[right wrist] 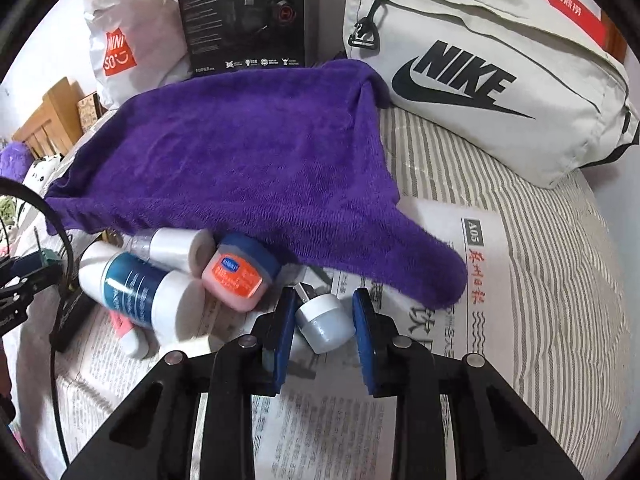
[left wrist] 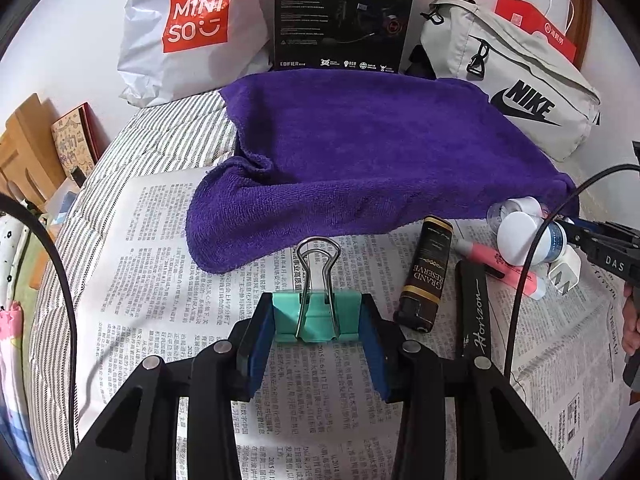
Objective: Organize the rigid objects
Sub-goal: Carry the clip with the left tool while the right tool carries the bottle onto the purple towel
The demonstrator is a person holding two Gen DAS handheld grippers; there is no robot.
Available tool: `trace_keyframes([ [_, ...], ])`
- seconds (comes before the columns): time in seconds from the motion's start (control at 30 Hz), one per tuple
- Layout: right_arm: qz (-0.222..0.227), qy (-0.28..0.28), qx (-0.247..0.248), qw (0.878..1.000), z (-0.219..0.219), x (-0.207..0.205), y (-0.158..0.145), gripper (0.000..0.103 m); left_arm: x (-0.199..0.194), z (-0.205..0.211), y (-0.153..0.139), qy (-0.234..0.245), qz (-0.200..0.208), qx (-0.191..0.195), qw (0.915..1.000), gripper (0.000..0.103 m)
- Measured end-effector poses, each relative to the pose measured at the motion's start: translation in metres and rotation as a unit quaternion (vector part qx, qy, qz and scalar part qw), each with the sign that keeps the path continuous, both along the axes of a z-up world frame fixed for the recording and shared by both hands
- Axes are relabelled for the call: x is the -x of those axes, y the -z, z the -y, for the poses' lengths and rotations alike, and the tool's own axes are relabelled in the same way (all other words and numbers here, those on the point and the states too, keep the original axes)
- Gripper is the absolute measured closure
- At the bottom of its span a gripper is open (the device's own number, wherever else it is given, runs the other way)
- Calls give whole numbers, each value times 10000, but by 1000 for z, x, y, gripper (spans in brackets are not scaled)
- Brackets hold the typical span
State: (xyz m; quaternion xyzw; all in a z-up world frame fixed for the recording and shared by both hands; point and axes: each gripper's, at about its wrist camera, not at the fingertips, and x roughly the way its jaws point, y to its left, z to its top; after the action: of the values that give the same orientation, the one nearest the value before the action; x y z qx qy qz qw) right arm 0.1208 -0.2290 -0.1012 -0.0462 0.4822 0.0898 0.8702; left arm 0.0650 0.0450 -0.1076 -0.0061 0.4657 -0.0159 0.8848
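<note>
Right wrist view shows a small white-and-grey jar point(right wrist: 326, 322) lying tipped on its side on the newspaper point(right wrist: 448, 320), squarely between the blue pads of the right gripper point(right wrist: 324, 328); its long axis runs slantwise, cap end up and away toward the purple towel point(right wrist: 240, 152), grey base nearer the camera. The right fingers point(right wrist: 366, 320) are clenched on that jar, the left pad against its cap and the right pad at its base, so I judge the grasp made and the next move a lift out of the clutter. Just beside the jar, on the side away from the towel's drooping corner, sit a pink tub with an orange label point(right wrist: 234, 276), a blue-labelled white bottle point(right wrist: 132, 284) and a small clear bottle with a white cap point(right wrist: 176, 246), all lying at the towel's near edge. Left wrist view shows the left gripper point(left wrist: 318, 316) grasping a teal binder clip point(left wrist: 318, 316) by its sides, wire handles pointing up toward the towel. Between that clip and the right-hand cluster lie a dark lighter marked Grand Reserve point(left wrist: 426, 276), a black pen case point(left wrist: 476, 312) and a pink marker point(left wrist: 500, 264). Behind the towel stand a white shopping bag point(left wrist: 180, 32), a black box point(left wrist: 344, 16) and a grey Nike bag point(left wrist: 520, 84), on striped bedding point(left wrist: 160, 136).
</note>
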Motion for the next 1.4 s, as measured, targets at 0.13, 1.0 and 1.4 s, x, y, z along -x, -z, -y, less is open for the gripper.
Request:
trace_keyframes([
  [0.13, -41, 54, -149, 9999, 6, 8, -1, 74, 0, -2, -1, 18, -21, 94, 10000, 64],
  [1.0, 306, -205, -347, 9987, 6, 19, -58, 74, 7, -28, -65, -43, 214, 206, 9996, 64],
  [1.4, 461, -487, -403, 9969, -11, -17, -88, 74, -39, -26, -101, 124, 353, 207, 9991, 64],
])
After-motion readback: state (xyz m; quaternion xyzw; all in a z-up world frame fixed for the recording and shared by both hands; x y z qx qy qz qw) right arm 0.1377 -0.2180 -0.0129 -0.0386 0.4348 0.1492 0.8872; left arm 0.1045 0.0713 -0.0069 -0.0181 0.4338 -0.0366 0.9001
